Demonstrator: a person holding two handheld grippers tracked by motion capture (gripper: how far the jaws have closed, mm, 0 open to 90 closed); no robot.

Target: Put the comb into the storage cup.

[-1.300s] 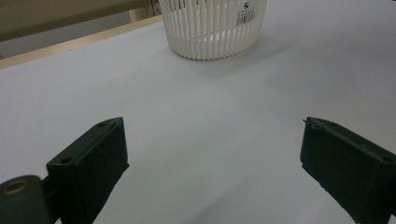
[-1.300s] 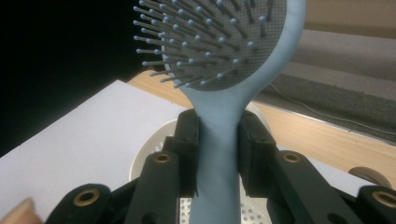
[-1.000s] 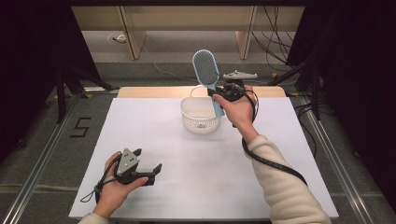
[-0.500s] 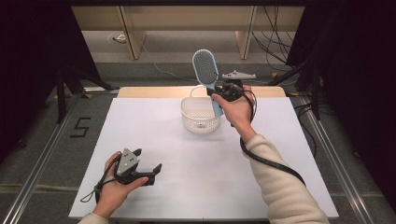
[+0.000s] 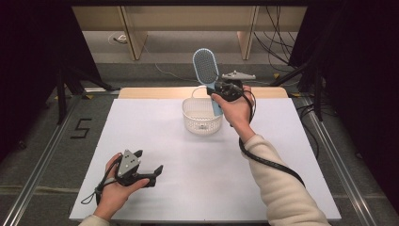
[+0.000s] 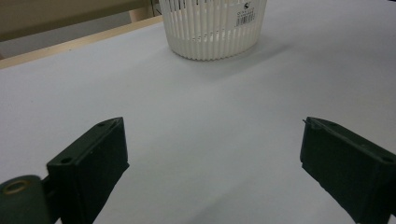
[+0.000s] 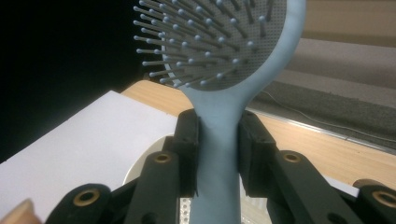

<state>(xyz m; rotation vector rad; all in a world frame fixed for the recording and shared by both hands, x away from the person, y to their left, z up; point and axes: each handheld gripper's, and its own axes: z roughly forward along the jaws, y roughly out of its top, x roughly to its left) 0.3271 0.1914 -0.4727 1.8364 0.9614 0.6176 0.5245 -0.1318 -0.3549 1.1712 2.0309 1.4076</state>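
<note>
1. Above the white slatted basket [image 5: 202, 115] at the far side of the surface [image 5: 155, 136], a blue paddle hairbrush [image 5: 206, 66] is held upright, head up.
2. By judgement, placing the hairbrush in the basket is the step in hand; lowering its handle past the rim is called for next.
3. Its handle is clamped by the right hand-held gripper [image 7: 218, 154].
4. Near the front edge, the left hand-held gripper [image 6: 212, 168] is held wide apart and empty.
</note>
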